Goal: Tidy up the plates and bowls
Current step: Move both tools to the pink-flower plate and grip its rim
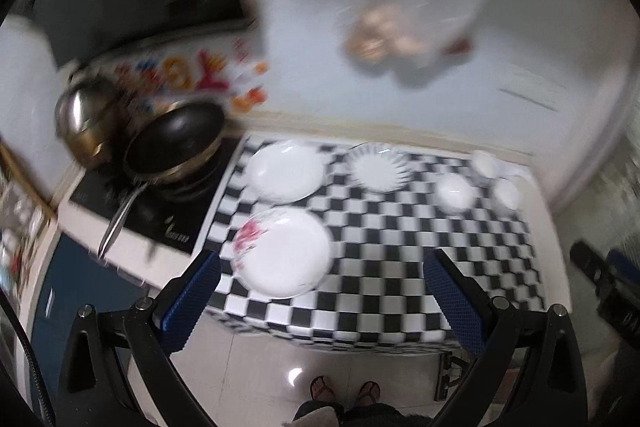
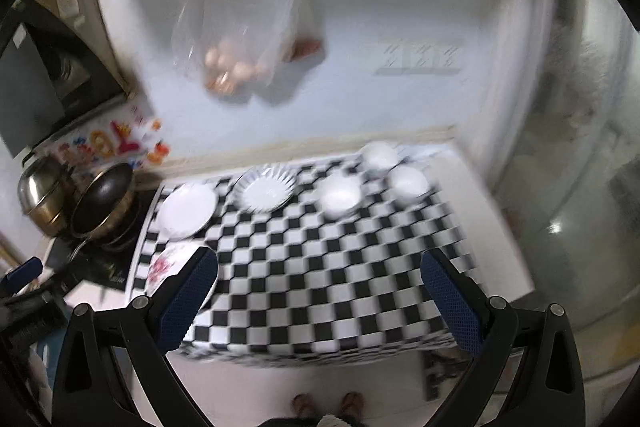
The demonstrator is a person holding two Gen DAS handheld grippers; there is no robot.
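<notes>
Nothing grasped yet. Left gripper [image 1: 322,269] held high above the checkered black-and-white tabletop [image 1: 384,267], blue-padded fingers [image 1: 192,303] spread wide with nothing between them. Right gripper [image 2: 320,269] likewise spread wide and holding nothing, also well above the tabletop.

Three plates toward the left side: a round white plate with pink flower print [image 1: 284,253] near the front-left corner, a plain round white plate [image 1: 285,171] just behind it, and a white plate with a fluted, ribbed rim [image 1: 380,169] further along the back. Three small white bowls [image 1: 455,194] grouped near the back-right corner, close together but seemingly apart; motion blur leaves contact uncertain.

Judged as glazed ceramic: stiff, smooth, likely slippery, and breakable if knocked or dropped. Plates lying flat, so best taken at the rim, one finger sliding under the lip and one on top. Bowls better pinched across the wall at the rim. Stacking probably calls for gentle, level lowering.

Flowered plate close to the front edge and left edge of the tabletop, so little margin there. Black frying pan [image 1: 176,143] and steel pot [image 1: 86,125] on the cooktop just to the left, the pan handle jutting forward. Broad open checkered area in the middle and front right for setting down stacks. Bag of eggs [image 1: 384,35] hanging on the wall behind, above the plates.
</notes>
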